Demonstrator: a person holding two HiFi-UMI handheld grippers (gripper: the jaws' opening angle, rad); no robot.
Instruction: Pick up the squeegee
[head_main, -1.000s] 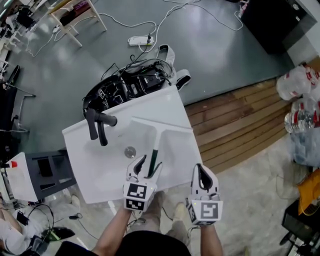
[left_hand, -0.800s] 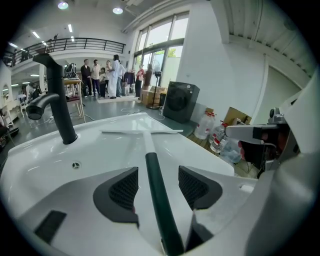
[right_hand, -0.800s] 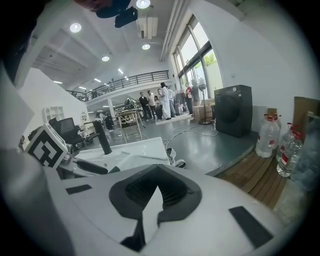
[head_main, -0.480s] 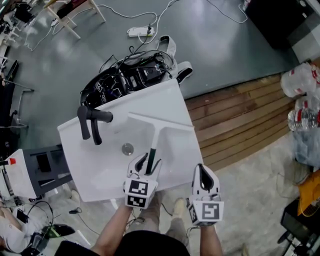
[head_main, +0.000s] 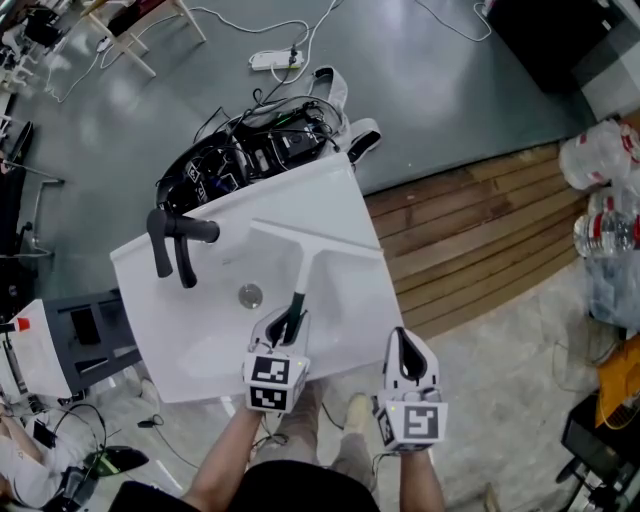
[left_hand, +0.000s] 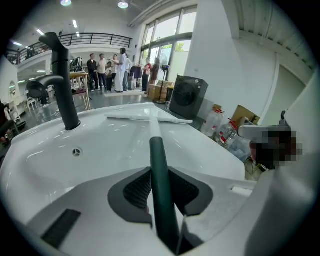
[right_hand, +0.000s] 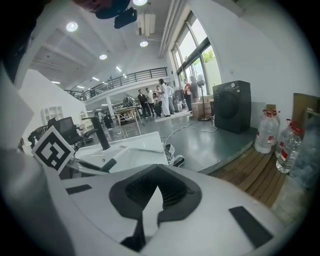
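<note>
At the far left of the white desk (head_main: 345, 205) stands a black tap (head_main: 175, 240), with the basin's drain (head_main: 250, 295) just beside it. Next comes the squeegee (head_main: 303, 262): its pale blade lies across the back of the desk, and its stem runs toward the person, ending in a dark green handle. The left tongs (head_main: 285, 328) have that handle between them. In the left gripper view, the black pads (left_hand: 137, 187) press against the squeegee (left_hand: 159, 170) from both sides, so the left tongs (left_hand: 161, 192) are closed on it. The right tongs (head_main: 404, 345) hang off the near edge of the desk, well apart from the squeegee. Their jaws meet at the tips with nothing held, as the right gripper view shows of the right tongs (right_hand: 156, 192). Water bottles (head_main: 603, 195) stand at the far right, on the wooden boards.

The grasp looks made, and the lift looks not yet begun — the blade appears to rest on the desk. The next move calls for a steady, straight raise. The grip is near the handle's end, so the long stem and wide blade will tend to droop forward unless the hold stays firm.

A second ago the left tongs stood spread wider round the handle; they have since closed in on it. The right tongs have hardly shifted.
</note>
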